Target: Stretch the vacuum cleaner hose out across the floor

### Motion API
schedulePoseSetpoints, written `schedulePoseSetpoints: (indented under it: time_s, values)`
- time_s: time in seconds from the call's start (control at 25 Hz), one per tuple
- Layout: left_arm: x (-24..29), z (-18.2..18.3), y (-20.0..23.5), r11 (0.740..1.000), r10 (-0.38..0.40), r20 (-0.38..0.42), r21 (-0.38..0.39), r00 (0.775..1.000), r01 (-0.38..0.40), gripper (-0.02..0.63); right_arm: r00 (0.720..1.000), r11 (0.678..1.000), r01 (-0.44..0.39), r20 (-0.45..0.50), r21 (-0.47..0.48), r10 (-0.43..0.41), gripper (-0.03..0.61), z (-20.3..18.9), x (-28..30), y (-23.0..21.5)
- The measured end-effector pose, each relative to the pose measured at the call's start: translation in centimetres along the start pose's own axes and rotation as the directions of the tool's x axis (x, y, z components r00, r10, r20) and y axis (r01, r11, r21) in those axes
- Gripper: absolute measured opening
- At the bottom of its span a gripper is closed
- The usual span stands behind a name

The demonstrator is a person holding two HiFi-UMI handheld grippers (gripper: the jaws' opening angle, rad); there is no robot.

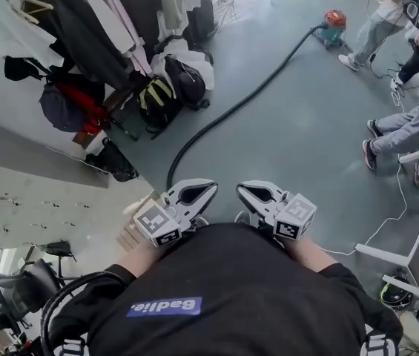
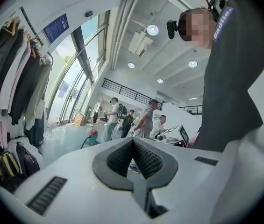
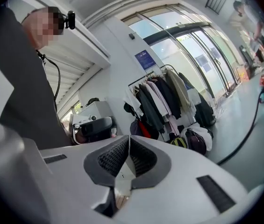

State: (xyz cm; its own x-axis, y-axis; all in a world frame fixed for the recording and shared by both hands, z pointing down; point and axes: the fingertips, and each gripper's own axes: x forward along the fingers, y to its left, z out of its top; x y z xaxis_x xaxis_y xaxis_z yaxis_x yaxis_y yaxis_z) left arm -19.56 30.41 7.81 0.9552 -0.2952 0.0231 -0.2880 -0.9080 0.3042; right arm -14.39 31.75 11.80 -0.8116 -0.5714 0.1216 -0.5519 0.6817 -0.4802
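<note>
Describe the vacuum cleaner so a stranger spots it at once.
Past the clothes rack, follow the black hose across the grey floor to its far end. There sits the vacuum cleaner: the only canister, red on top, teal below.

The hose is black, on a dull blue-grey floor. The vacuum has a red top and a teal base. The left claw and right claw are white with dark grey, cross-ridged pads. The left cube and right cube carry black-and-white square markers. The shirt is black with a blue label lettered in white. A backpack is black with yellow-green stripes, a bag red, a cable white.
</note>
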Motion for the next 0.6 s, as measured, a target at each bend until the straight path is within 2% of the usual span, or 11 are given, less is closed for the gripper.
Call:
schedulePoseSetpoints:
  time_s: [0.04,0.28,0.6]
  values:
    - [0.1,0.3,0.0,1.0,0.002,0.004,0.0,1.0,-0.002,0.008,1.0,1.0,-0.001,0.001,-0.017,0.001,0.006,0.2,0.2,0.2]
    - [0.0,0.8,-0.3,1.0,0.016,0.01,0.018,1.0,-0.016,0.008,1.0,0.996,-0.03,0.006,-0.09,0.031,0.005,2.4,1.4,1.7]
    - [-0.3,0.6,-0.7,0.999,0.03,0.01,0.039,1.0,-0.03,0.008,0.996,0.986,-0.086,-0.011,-0.143,0.086,0.005,3.0,2.5,3.3]
